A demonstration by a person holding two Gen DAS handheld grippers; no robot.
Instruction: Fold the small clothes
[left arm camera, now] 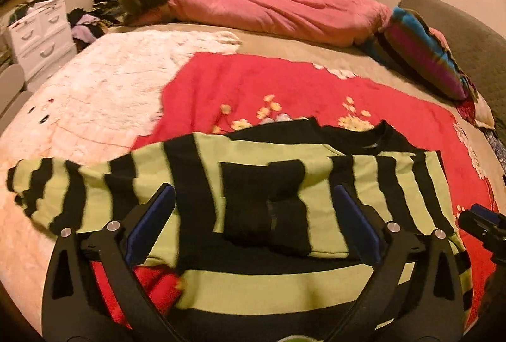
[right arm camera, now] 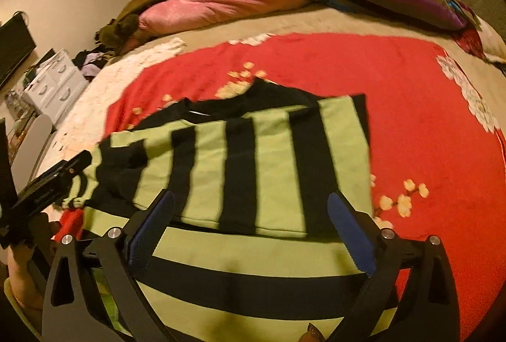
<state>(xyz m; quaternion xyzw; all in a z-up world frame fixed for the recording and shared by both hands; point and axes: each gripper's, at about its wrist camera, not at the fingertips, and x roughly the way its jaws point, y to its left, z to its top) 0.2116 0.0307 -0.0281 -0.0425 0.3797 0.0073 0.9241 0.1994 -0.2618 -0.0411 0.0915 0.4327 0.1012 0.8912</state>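
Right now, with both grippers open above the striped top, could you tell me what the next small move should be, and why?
Probably bring the left gripper over to the loose sleeve and fold it across the body. The striped top already has its far side folded in, square-edged, while that sleeve lies spread on the white blanket. The right gripper is open too, holding nothing.

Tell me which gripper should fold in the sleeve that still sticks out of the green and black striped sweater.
Probably the left gripper. The unfolded sleeve trails out on its side of the green and black striped sweater, over the white fluffy blanket. The right gripper, also open, hangs over the side already folded in.
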